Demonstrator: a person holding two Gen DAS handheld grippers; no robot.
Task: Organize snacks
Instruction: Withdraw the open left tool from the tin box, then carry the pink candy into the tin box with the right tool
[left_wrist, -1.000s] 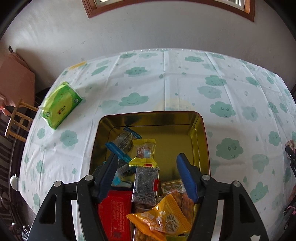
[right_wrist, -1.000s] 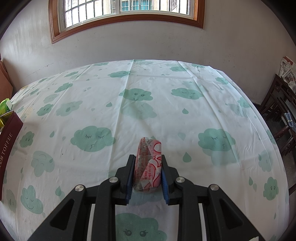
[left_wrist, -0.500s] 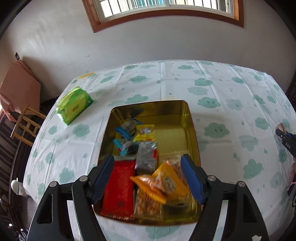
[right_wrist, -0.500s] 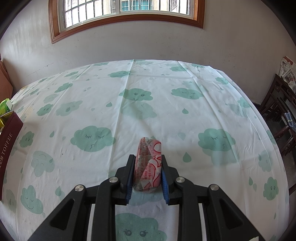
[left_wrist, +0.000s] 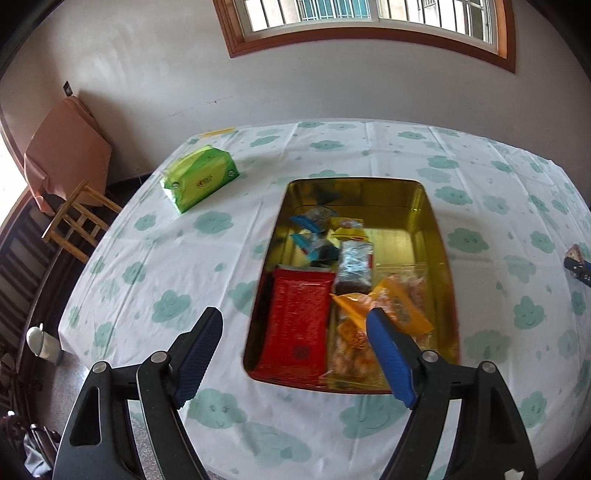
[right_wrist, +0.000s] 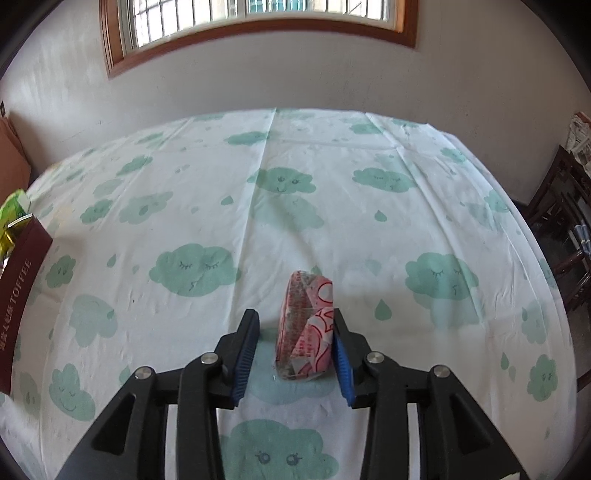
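Observation:
A gold tin (left_wrist: 432, 221) lies open on the cloud-print tablecloth, holding a red packet (left_wrist: 299, 325), an orange packet (left_wrist: 399, 306) and several small wrapped snacks. My left gripper (left_wrist: 293, 314) hovers over the tin's near end with its jaws opening and nothing between them. In the right wrist view a pink-and-red wrapped snack (right_wrist: 306, 332) rests on the cloth between the fingers of my right gripper (right_wrist: 294, 314). Its jaws are opening: the left pad stands clear of the wrapper and the right pad sits close against it. The tin's maroon side (right_wrist: 18, 288) shows at the far left.
A green tissue pack (left_wrist: 199, 177) lies on the table's far left corner. A wooden chair (left_wrist: 79, 218) and a draped stand are beyond the left edge. Dark wooden furniture (right_wrist: 565, 221) stands past the right edge. The wall with a window is behind the table.
My left gripper has drawn back from inside the tin and its jaws have widened. My right gripper's jaws have parted from the pink snack, which stays on the cloth.

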